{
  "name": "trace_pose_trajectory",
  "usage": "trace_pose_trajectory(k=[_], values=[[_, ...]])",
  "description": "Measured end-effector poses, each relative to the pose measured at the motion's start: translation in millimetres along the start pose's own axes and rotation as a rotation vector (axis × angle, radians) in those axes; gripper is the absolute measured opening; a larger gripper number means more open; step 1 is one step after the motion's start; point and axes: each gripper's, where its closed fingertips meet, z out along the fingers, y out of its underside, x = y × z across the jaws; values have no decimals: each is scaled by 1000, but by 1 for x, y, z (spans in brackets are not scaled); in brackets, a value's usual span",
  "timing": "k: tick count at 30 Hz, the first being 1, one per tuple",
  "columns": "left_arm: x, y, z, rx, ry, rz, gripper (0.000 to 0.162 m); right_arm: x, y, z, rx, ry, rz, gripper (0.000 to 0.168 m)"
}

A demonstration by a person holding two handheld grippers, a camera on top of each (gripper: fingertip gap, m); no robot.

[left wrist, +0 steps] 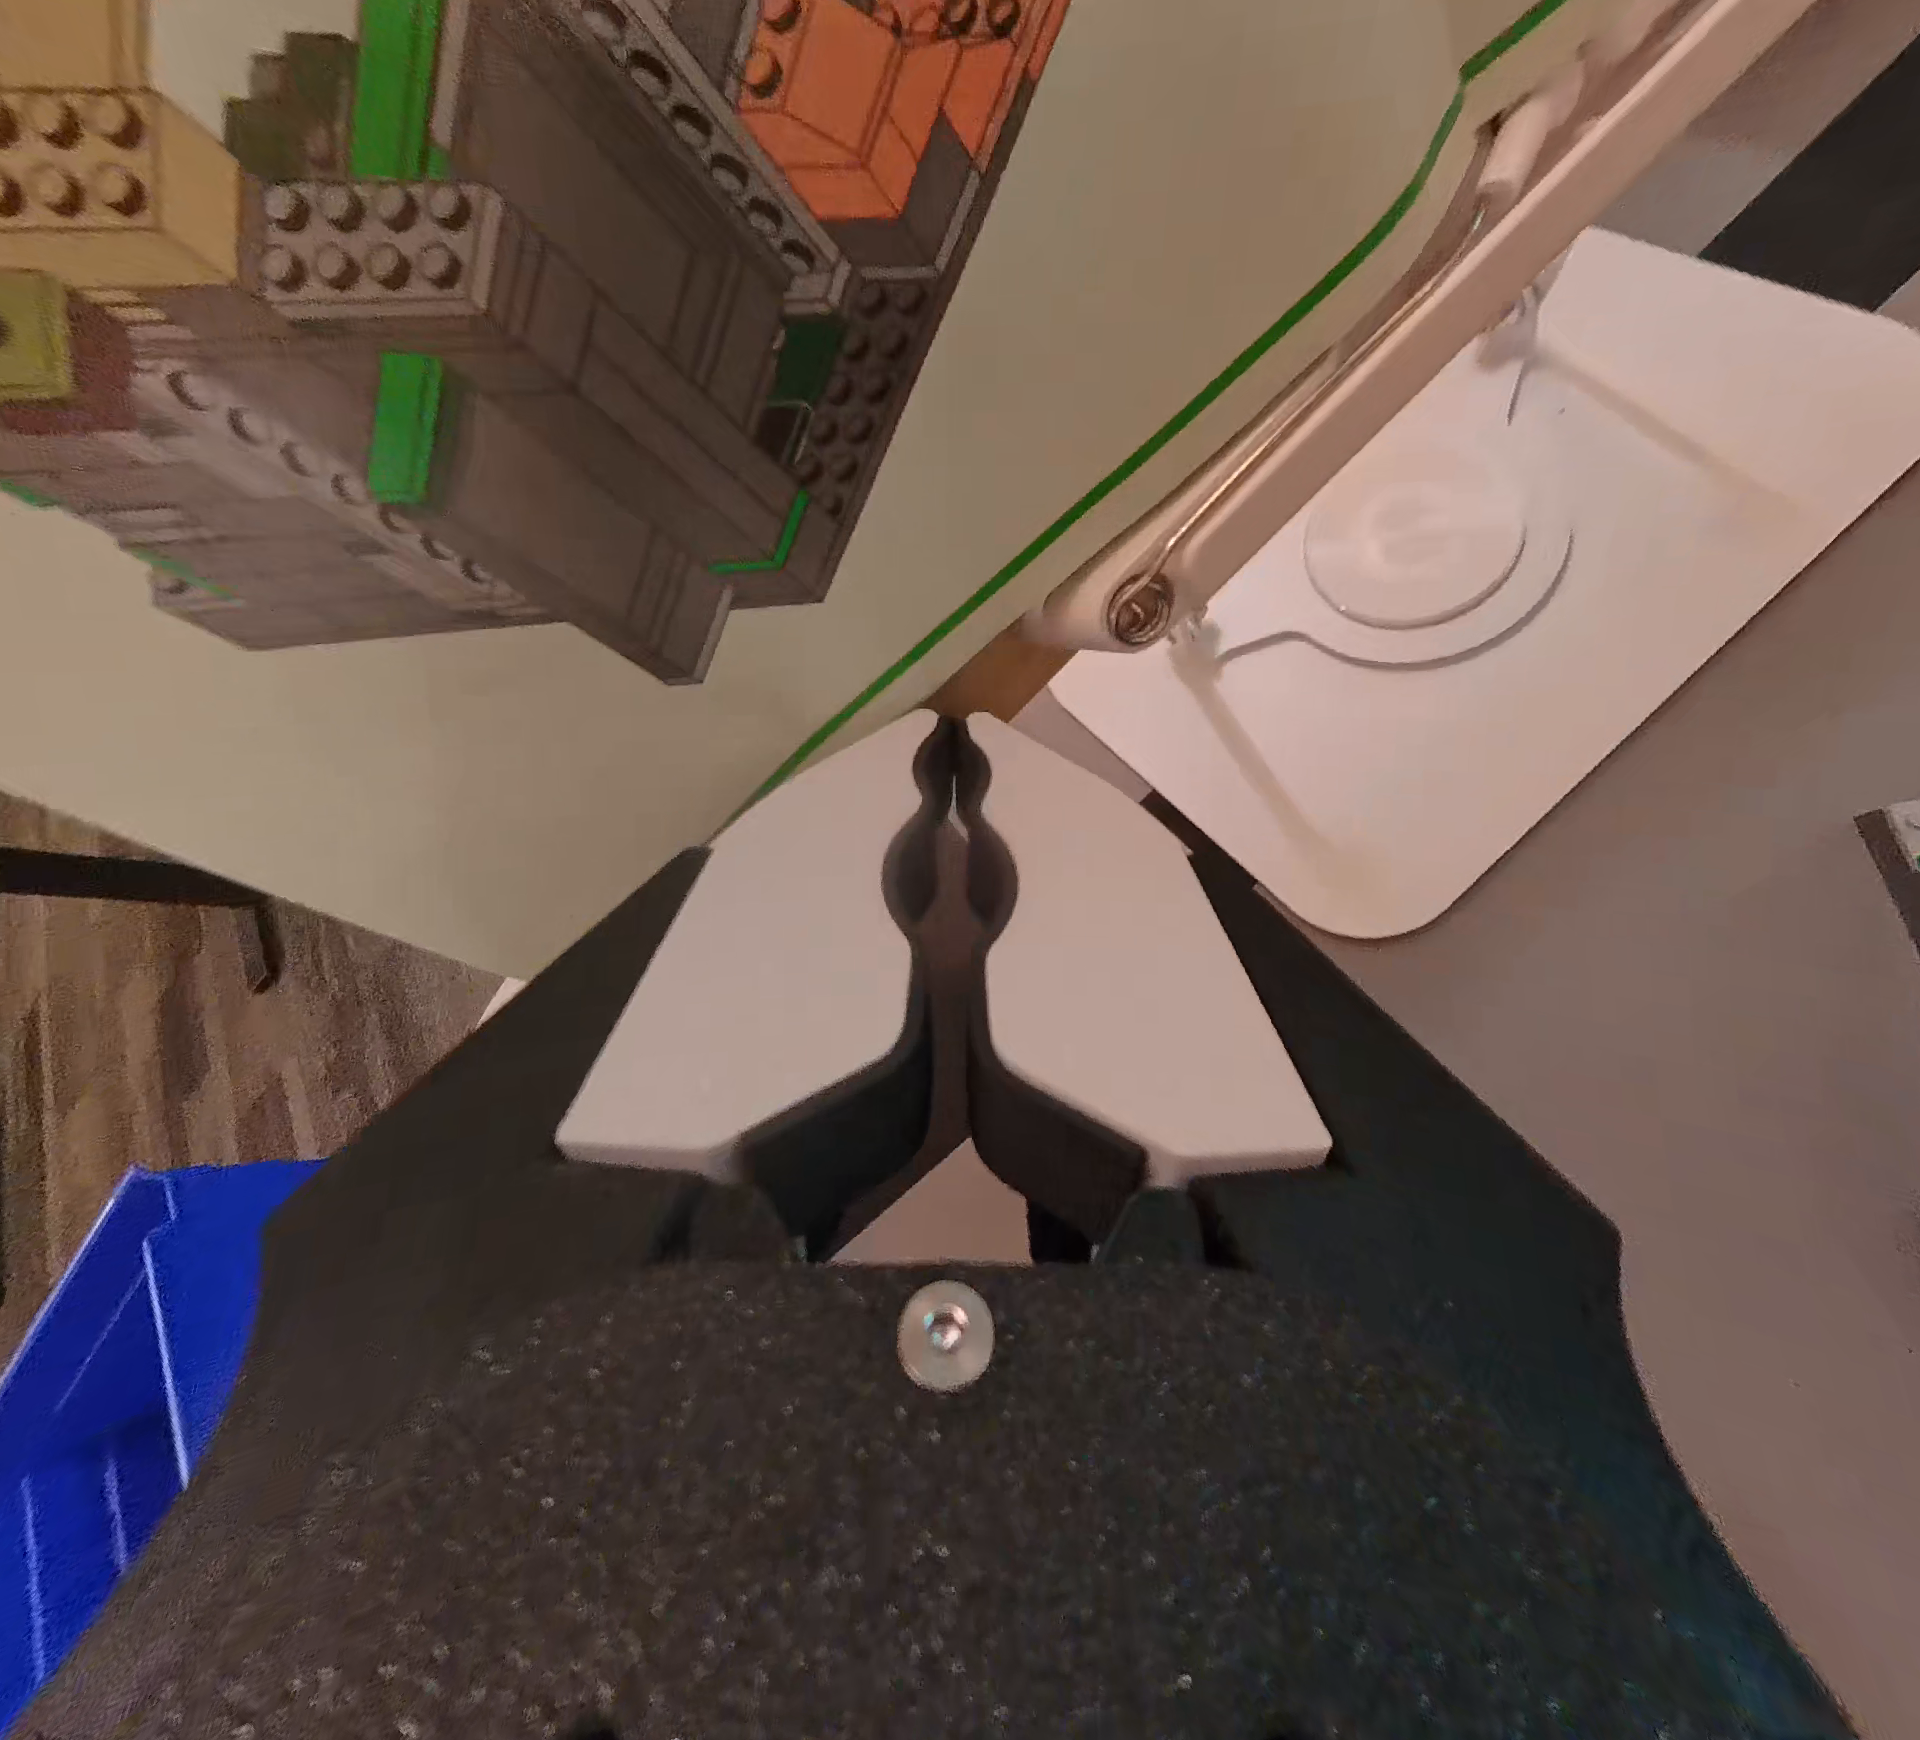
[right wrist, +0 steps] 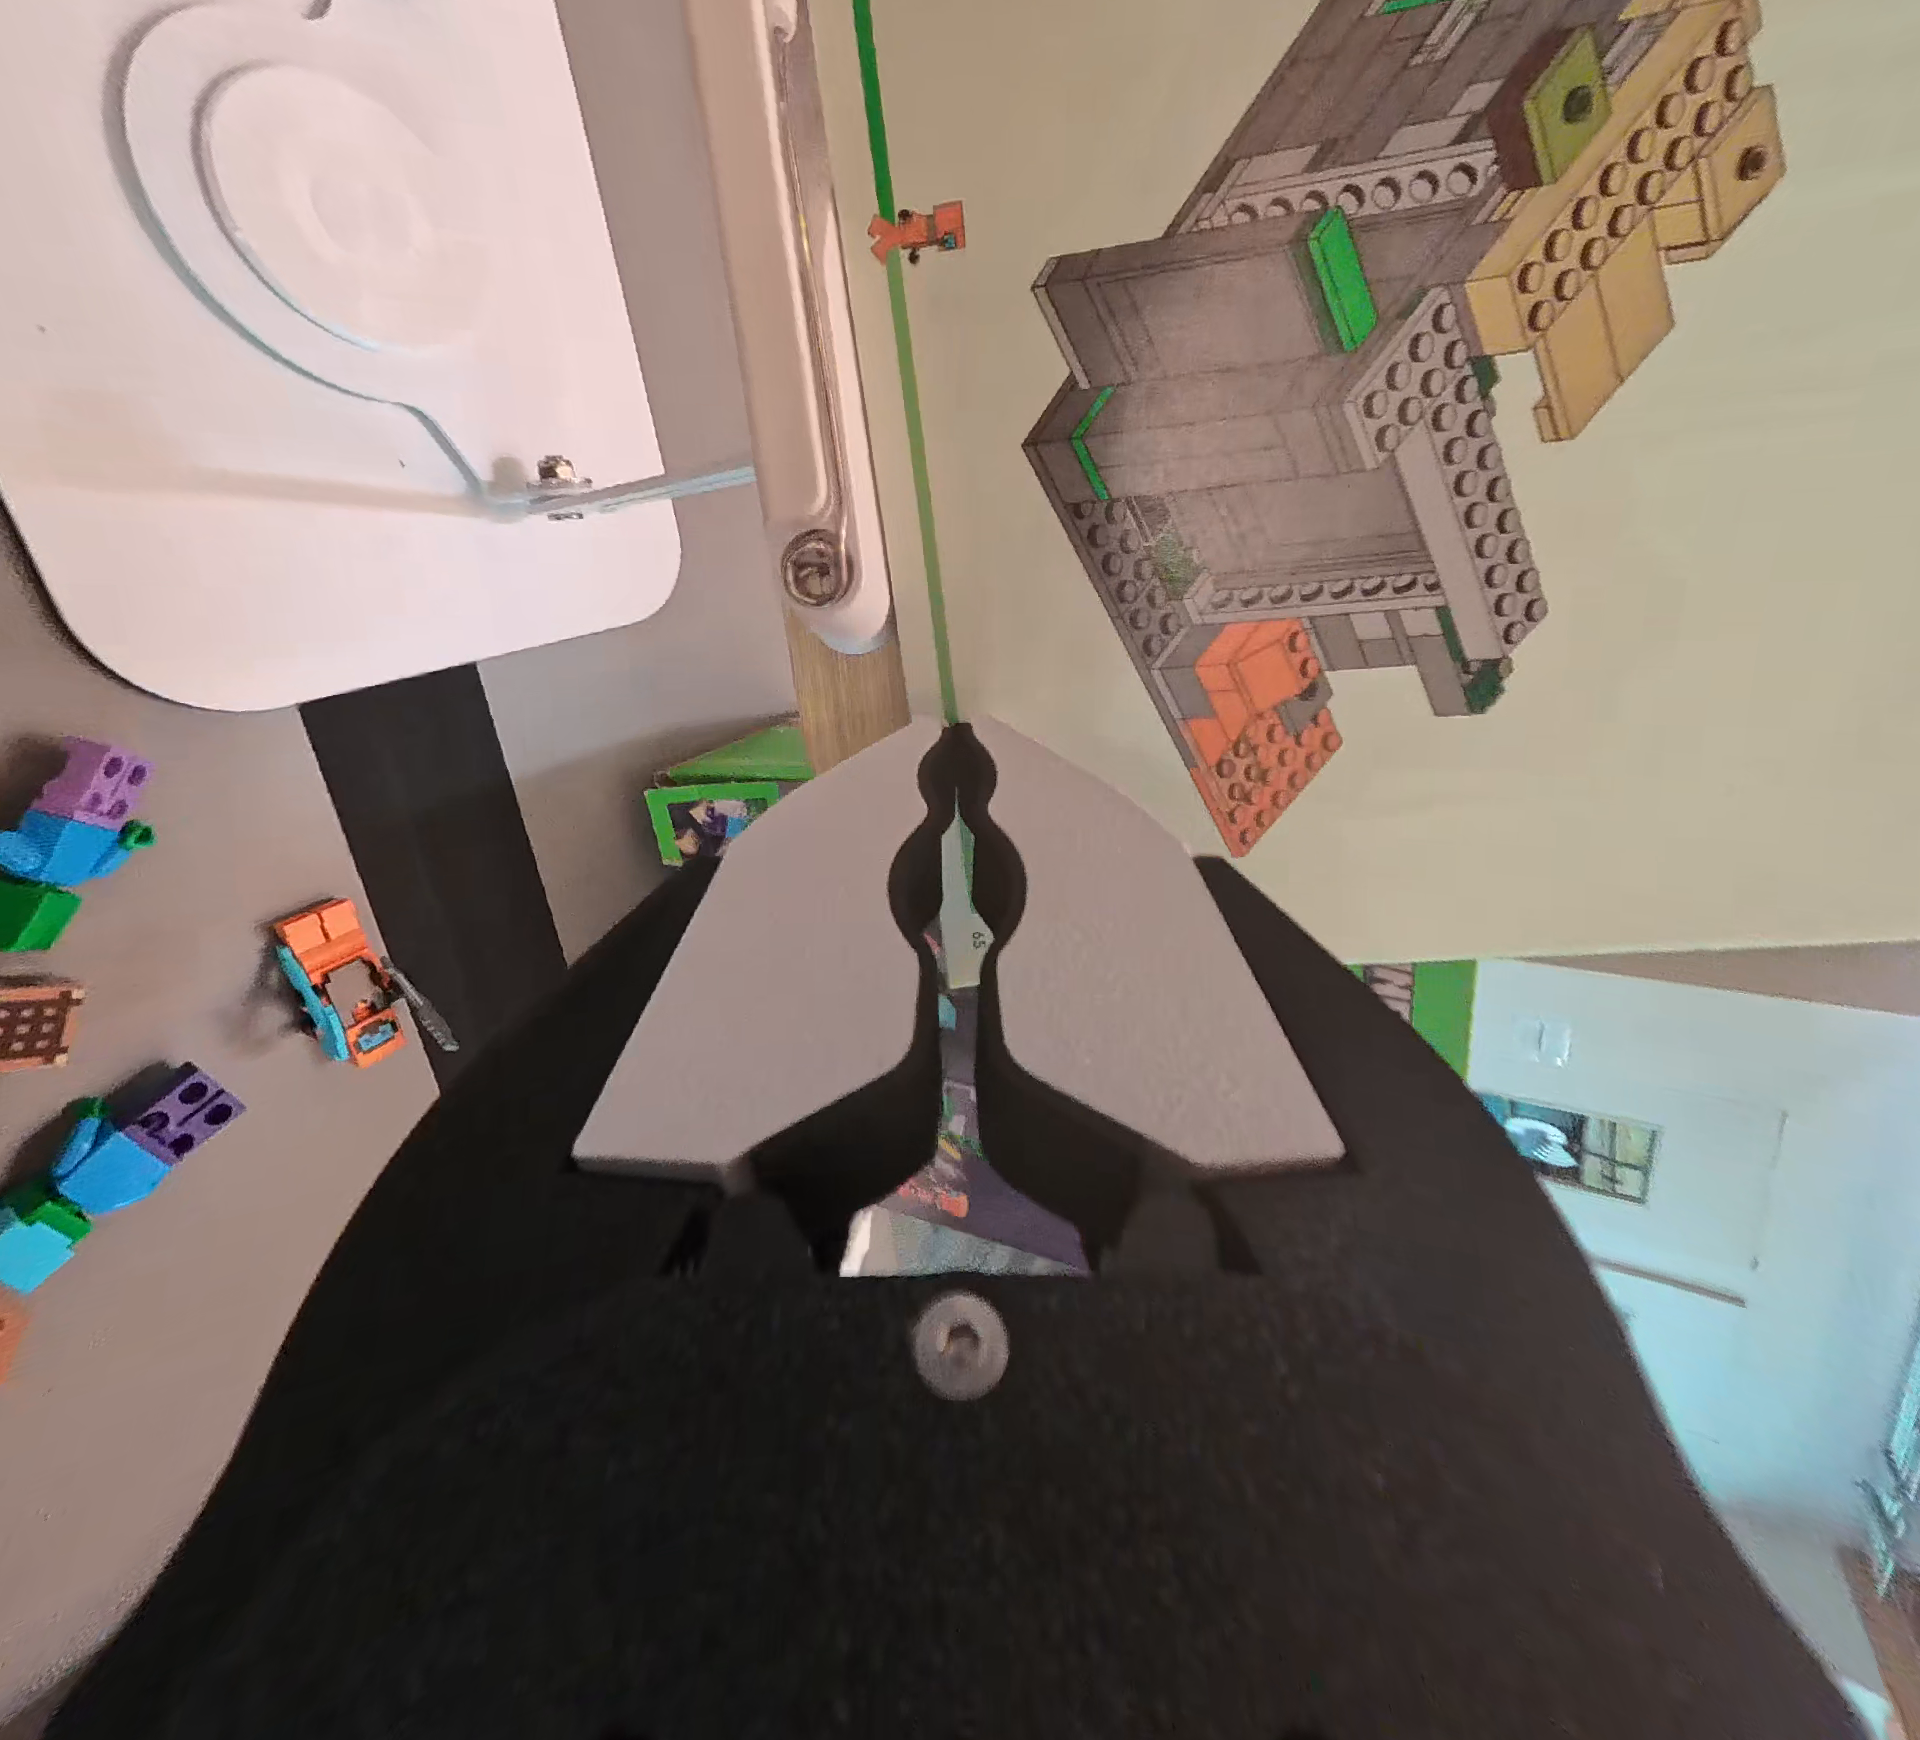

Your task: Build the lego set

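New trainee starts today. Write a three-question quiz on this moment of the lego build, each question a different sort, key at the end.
1. True or false: the left gripper is wide open above the blue bin.
2. Multiple choice: the right gripper is pinching the edge of a) an orange brick b) the instruction page c) the white stand.
3. Fill in: the small built lego models lie on the grey ____ in the right wrist view.

Key:
1. False: its jaws are shut at the page edge.
2. b
3. table
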Motion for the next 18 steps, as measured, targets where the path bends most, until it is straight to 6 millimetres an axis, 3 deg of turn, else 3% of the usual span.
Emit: trace_pose_trajectory(k=[6, 12, 18], values=[[5, -10, -18, 112, -16, -67, 0, 9, -21, -20, 87, 68, 138, 0], [10, -22, -40, 234, -48, -174, 0, 24, -47, -54, 202, 196, 476, 0], [0, -38, -76, 410, -159, -330, 0, 24, -63, -79, 275, 279, 755, 0]])
